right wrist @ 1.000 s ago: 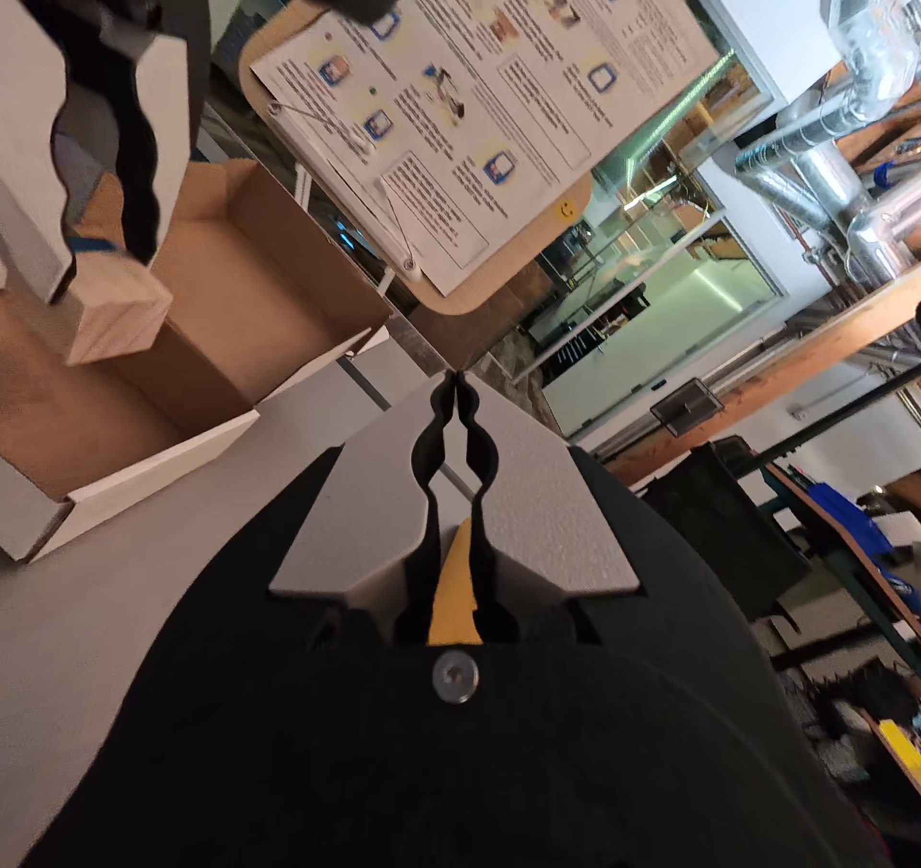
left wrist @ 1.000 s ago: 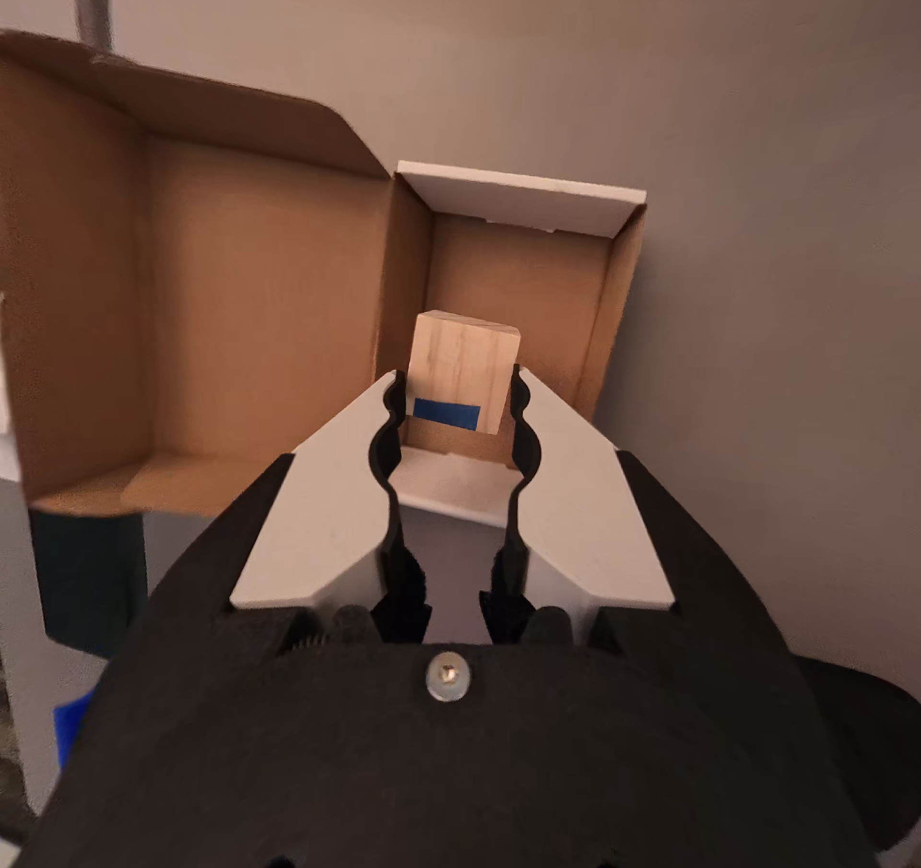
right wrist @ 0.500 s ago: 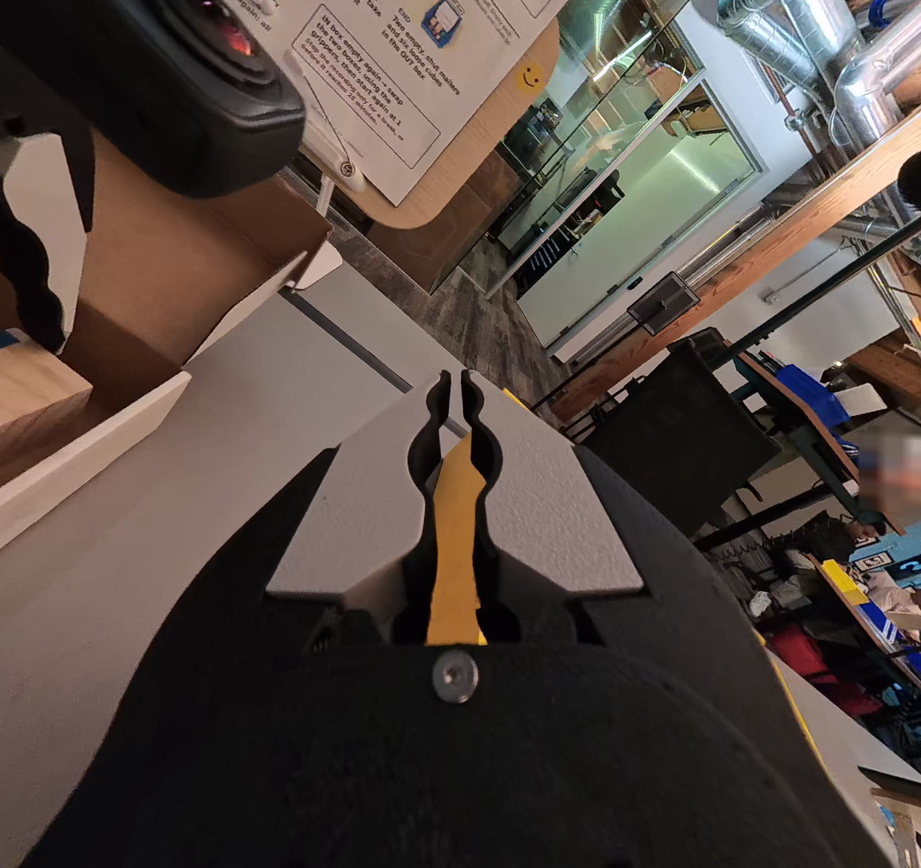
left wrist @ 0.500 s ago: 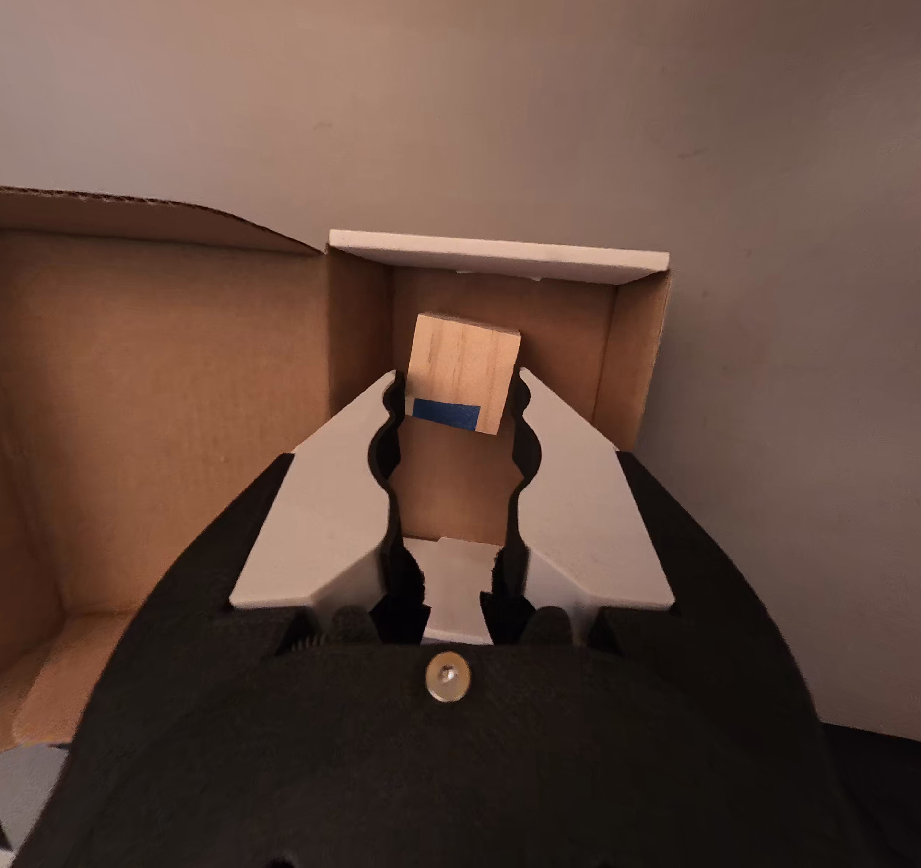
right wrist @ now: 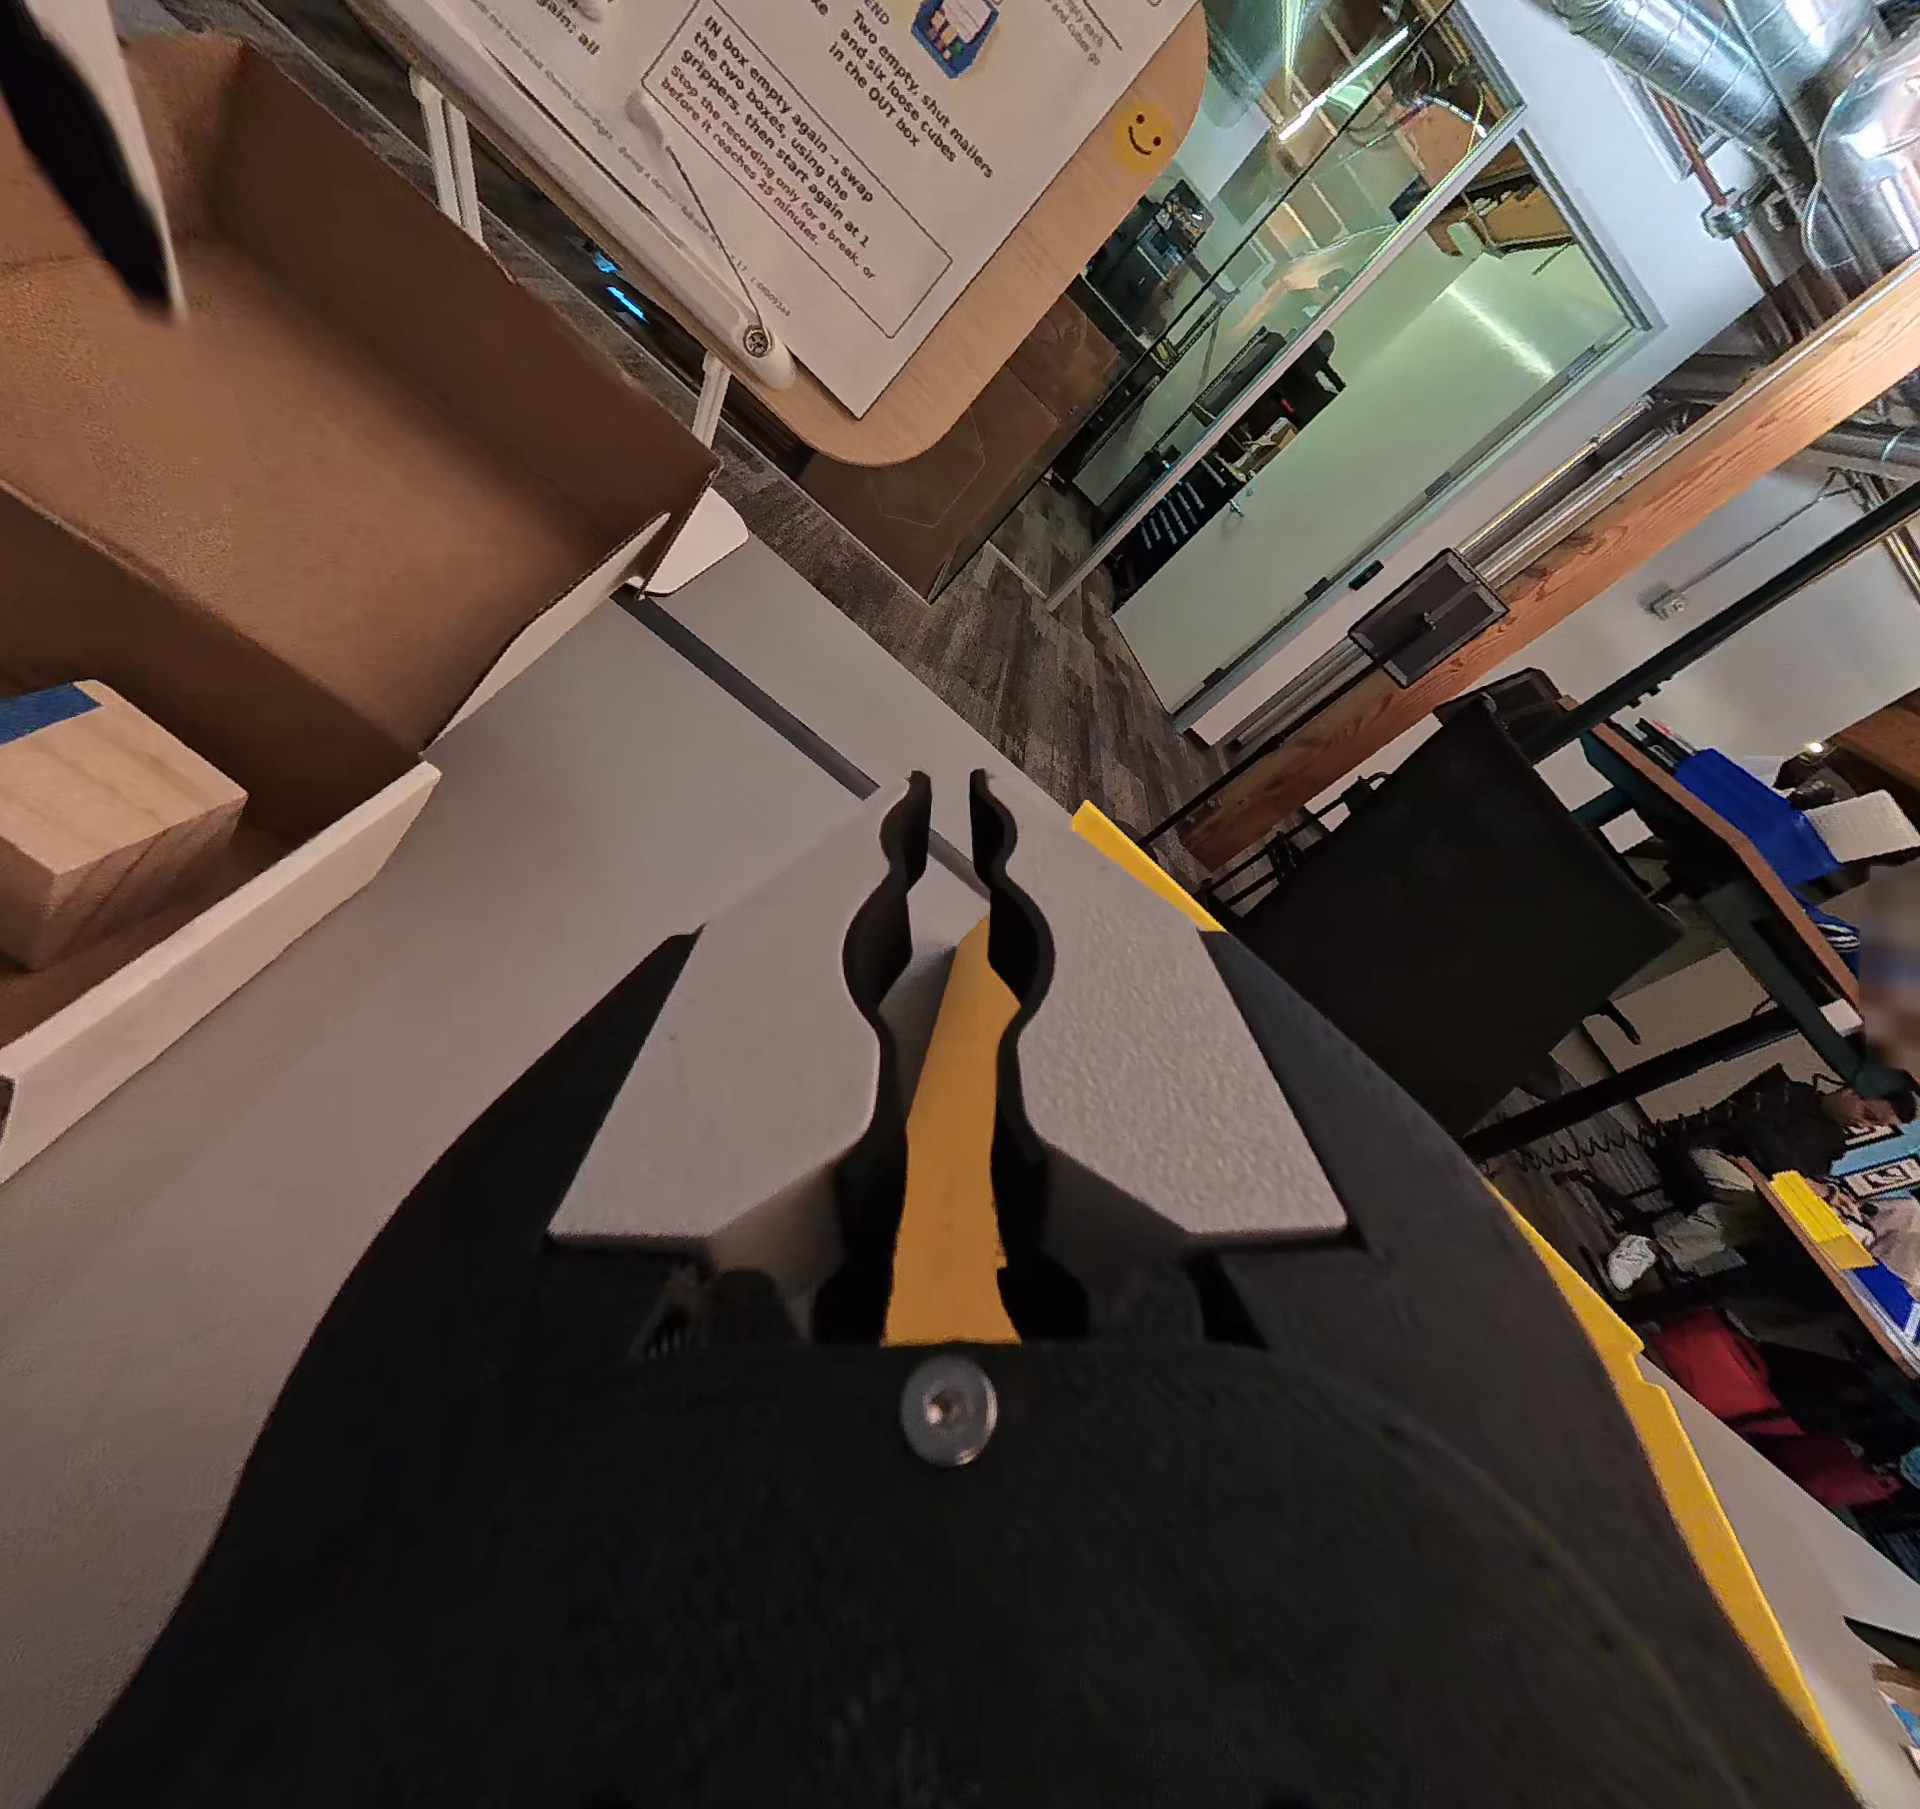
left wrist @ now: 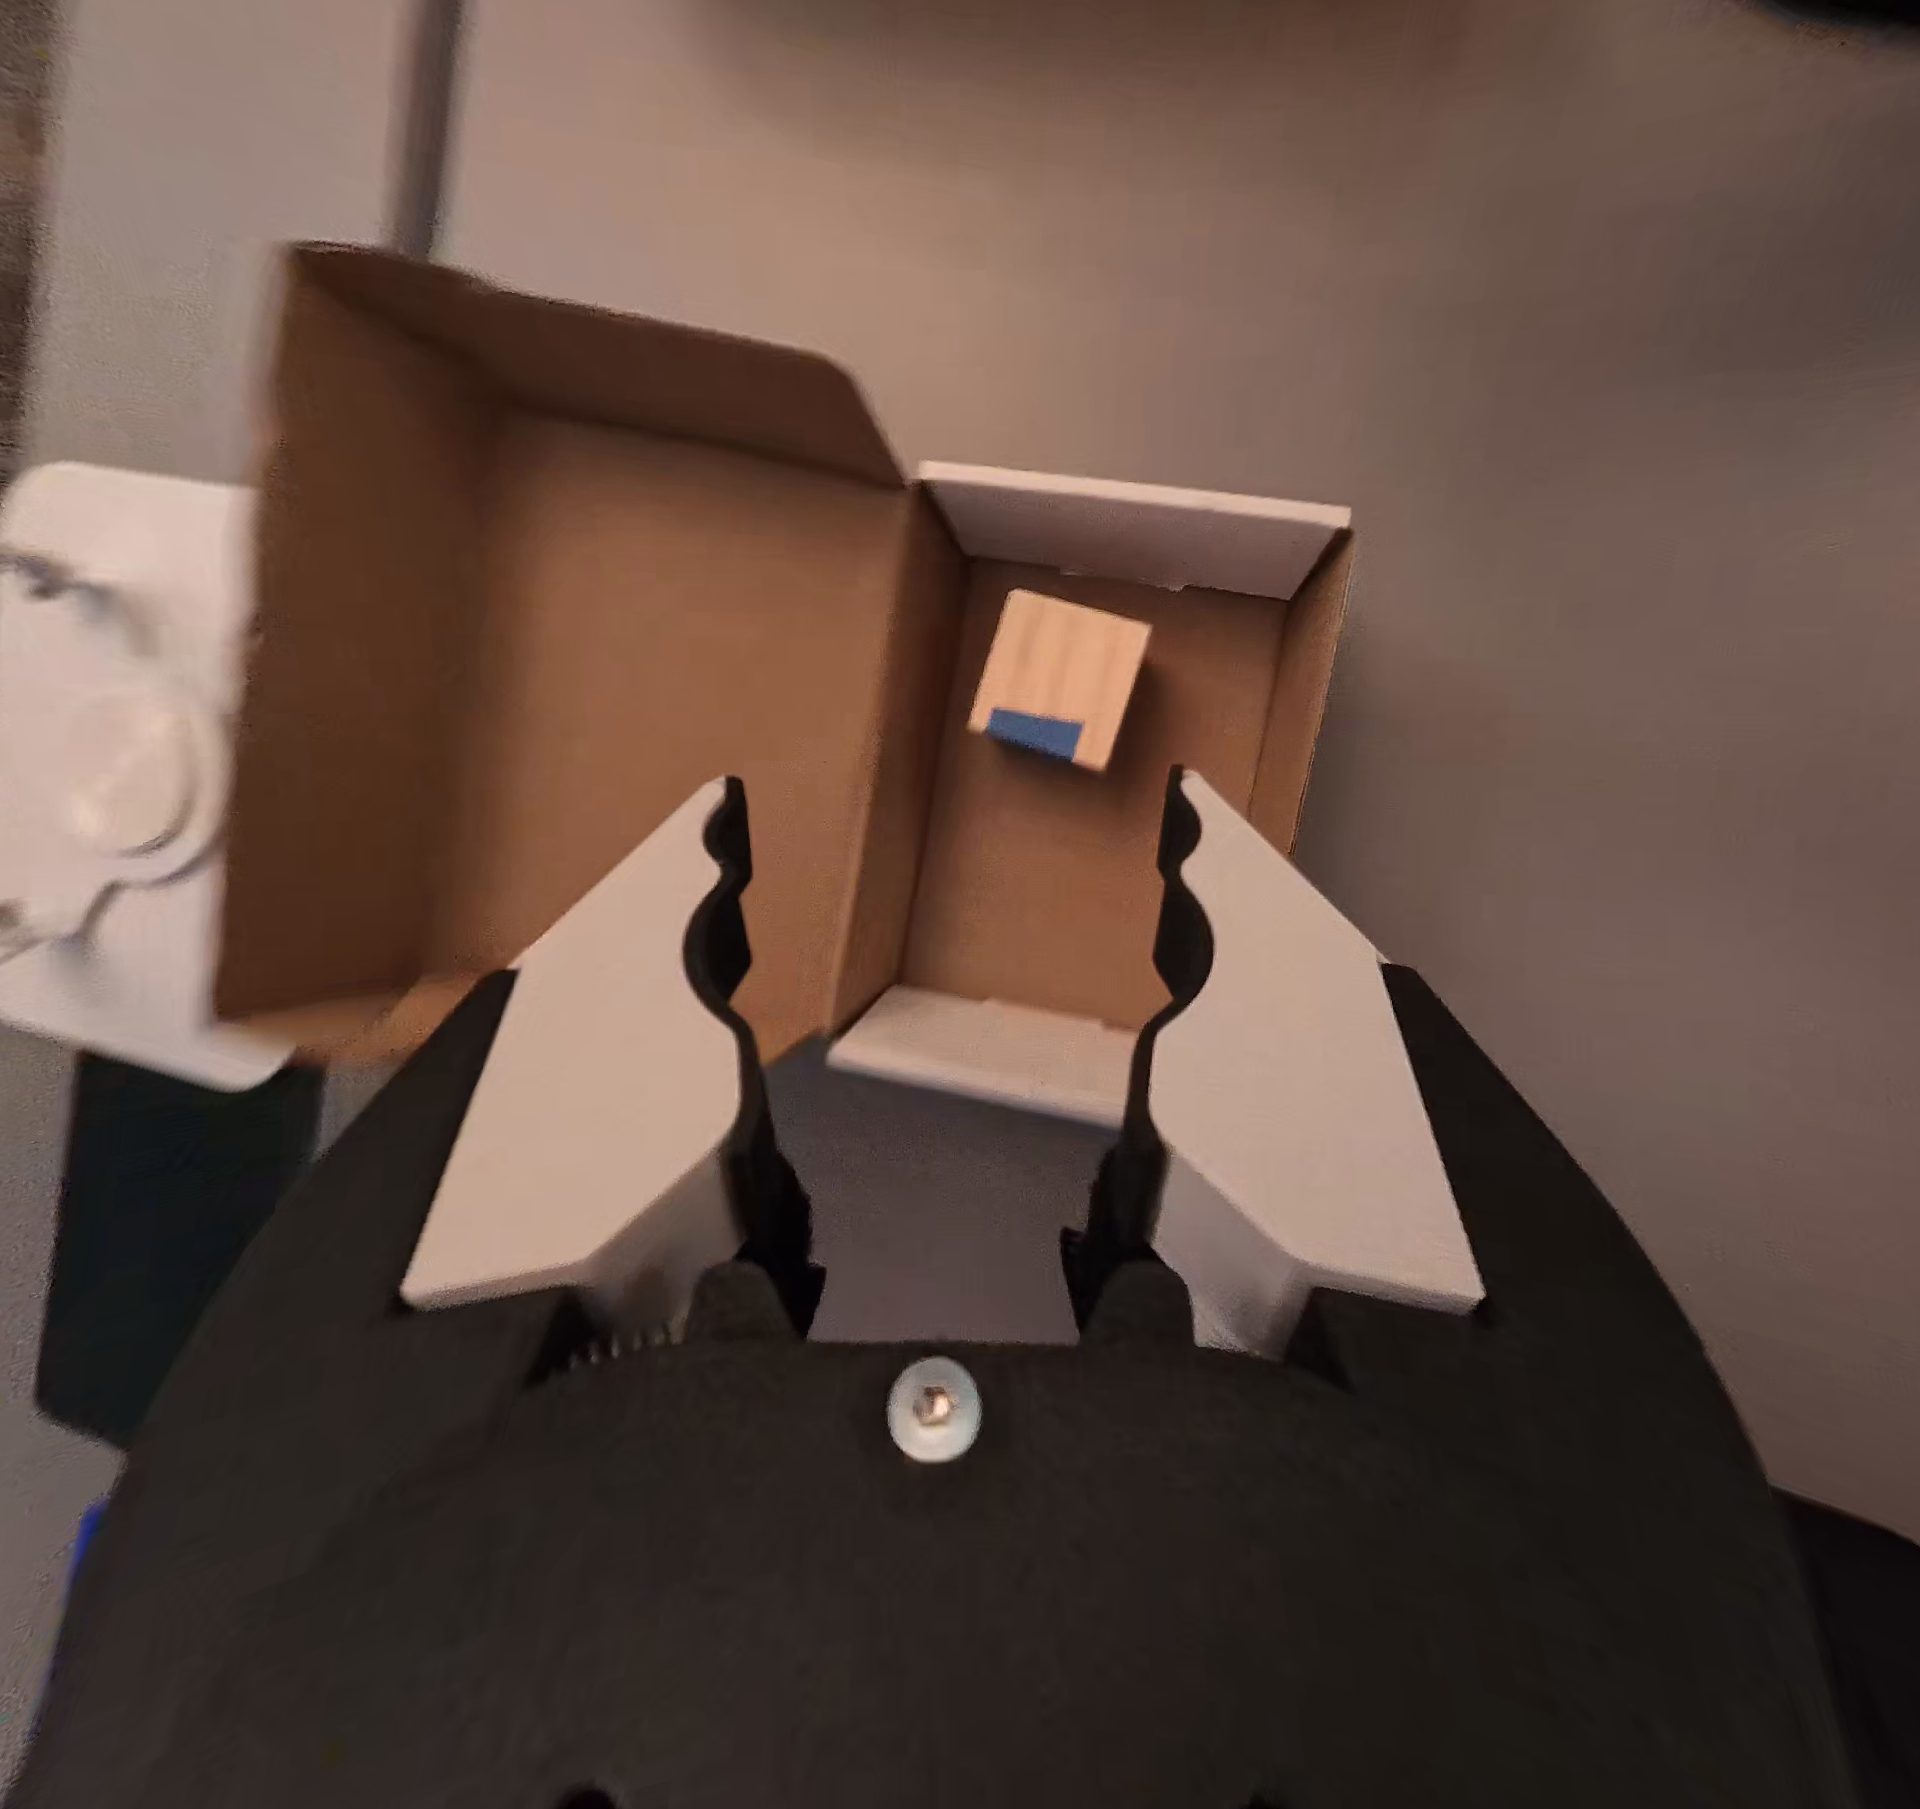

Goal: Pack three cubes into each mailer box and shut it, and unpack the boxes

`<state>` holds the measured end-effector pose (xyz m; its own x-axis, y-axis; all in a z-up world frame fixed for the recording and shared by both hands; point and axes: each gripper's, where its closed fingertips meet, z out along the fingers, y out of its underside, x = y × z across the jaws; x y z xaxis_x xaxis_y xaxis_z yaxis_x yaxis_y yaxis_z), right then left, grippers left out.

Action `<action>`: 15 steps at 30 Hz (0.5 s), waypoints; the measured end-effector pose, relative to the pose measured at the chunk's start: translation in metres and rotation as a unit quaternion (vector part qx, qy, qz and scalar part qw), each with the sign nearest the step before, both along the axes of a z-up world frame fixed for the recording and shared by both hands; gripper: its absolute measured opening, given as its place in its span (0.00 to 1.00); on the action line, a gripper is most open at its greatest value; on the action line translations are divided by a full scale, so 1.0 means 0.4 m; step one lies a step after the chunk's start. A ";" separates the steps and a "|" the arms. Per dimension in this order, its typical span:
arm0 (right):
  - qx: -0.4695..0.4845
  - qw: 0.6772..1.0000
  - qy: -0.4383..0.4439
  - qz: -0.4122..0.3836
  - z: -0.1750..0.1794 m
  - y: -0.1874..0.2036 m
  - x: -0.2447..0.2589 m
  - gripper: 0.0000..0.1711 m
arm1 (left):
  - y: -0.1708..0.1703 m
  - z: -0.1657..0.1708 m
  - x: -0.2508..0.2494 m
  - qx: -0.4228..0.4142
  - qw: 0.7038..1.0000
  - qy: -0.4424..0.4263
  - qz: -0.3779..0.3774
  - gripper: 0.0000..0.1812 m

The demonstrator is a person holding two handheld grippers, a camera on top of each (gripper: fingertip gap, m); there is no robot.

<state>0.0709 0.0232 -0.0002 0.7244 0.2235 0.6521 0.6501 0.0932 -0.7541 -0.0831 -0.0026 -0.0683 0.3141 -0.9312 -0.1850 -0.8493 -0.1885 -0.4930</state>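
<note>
Inside the box: one cube (left wrist: 1062, 679) with a blue strip lies on the floor of the open mailer box (left wrist: 1132, 518), toward its far end, tilted askew to the walls and touching neither gripper.
Left gripper: the left gripper (left wrist: 951, 788) hangs above the box's near end, fingers spread wide and holding nothing — the cube sits free beyond the tips.
Right gripper: the right gripper (right wrist: 943, 791) points away over the worktop (right wrist: 540, 886), its fingers drawn nearly together with only a thin slit between them and nothing in the grip.
Step in hand: packing, by the look of it — one cube is in and the box is not yet full, since the task asks for three.
Next move: likely fetching another cube; none shows in either view, so the supply would have to be found first. The next cube should go into the bare floor nearer the gripper.
Lid: the brown lid (left wrist: 582, 679) stands open to the left, its flap up; it must fold over only after the third cube.
Around: a yellow bin edge (right wrist: 1143, 855) lies just under the right gripper, an instruction board (right wrist: 831, 97) stands behind the box, and a blurred white thing (left wrist: 104, 720) sits left of the lid.
In the way: nothing blocks the box mouth; the skewed cube may crowd its neighbours.
</note>
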 end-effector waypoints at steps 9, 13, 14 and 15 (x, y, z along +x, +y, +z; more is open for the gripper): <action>-0.028 1.000 -0.009 0.007 -0.035 0.004 -0.030 0.06 | -0.048 0.083 -0.458 -0.027 0.992 -0.002 0.124 0.42; -0.037 0.999 -0.010 0.006 -0.046 0.010 -0.035 0.06 | -0.086 -0.001 -0.593 -0.046 0.985 0.016 0.168 0.48; -0.039 0.999 -0.012 0.005 -0.049 0.012 -0.035 0.06 | -0.089 -0.006 -0.598 -0.049 0.984 -0.008 0.172 0.47; -0.041 0.999 -0.013 0.004 -0.053 0.013 -0.033 0.06 | -0.091 -0.007 -0.601 -0.052 0.983 -0.031 0.174 0.47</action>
<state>0.0576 0.0285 -0.0213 0.7055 0.2827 0.6499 0.6691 0.0368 -0.7423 -0.3236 -0.0390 -0.0710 0.6245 -0.7783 -0.0647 -0.6938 -0.5148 -0.5035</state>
